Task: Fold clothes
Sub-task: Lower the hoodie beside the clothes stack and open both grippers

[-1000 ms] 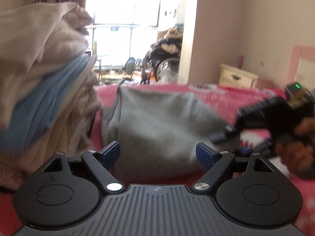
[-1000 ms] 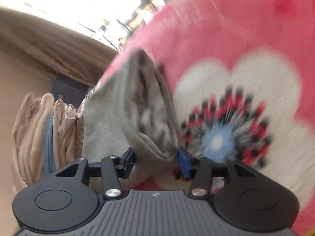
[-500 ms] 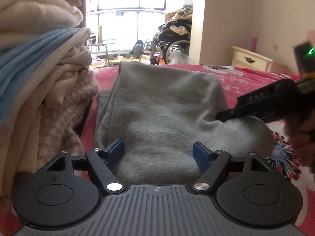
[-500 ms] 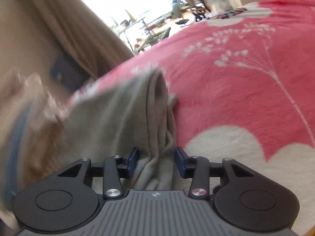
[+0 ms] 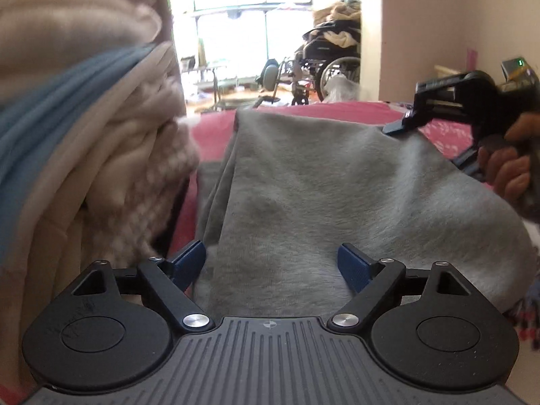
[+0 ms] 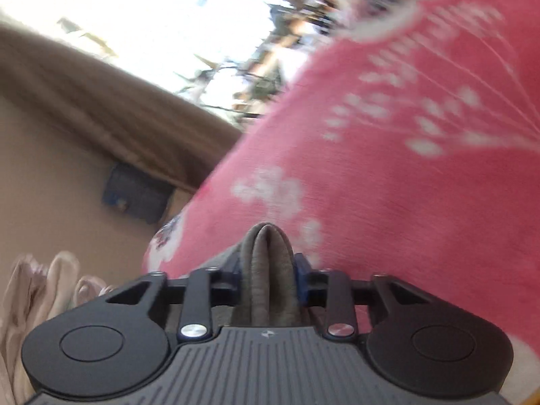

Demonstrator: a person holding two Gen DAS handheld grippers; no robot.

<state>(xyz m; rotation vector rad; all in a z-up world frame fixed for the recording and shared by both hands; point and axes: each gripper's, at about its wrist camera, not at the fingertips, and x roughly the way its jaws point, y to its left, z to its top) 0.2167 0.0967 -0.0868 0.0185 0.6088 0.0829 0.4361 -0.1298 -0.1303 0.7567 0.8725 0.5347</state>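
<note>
A grey garment [image 5: 337, 185] lies spread on the pink flowered bedspread [image 6: 388, 185]. My left gripper [image 5: 270, 260] hovers low over its near end. Its jaws are wide and opening, the blue pads [image 5: 189, 260] stand at either side of the cloth without pressing it. My right gripper [image 6: 268, 275] is closing and pinches a raised fold of the grey garment [image 6: 266, 246] between its pads. In the left wrist view the right gripper [image 5: 401, 126] sits at the garment's far right edge, held by a person's hand [image 5: 506, 165].
A tall pile of folded clothes [image 5: 84, 135], cream with a blue layer, stands close on the left, and its edge [image 6: 40, 280] shows in the right wrist view. Beyond the bed are a bright window and a loaded wheelchair [image 5: 324, 60]. A beige wall lies right.
The left gripper has drawn nearer to the garment and the pile. The right gripper has travelled along the garment's right side toward the far edge and its jaws have closed on a fold.
</note>
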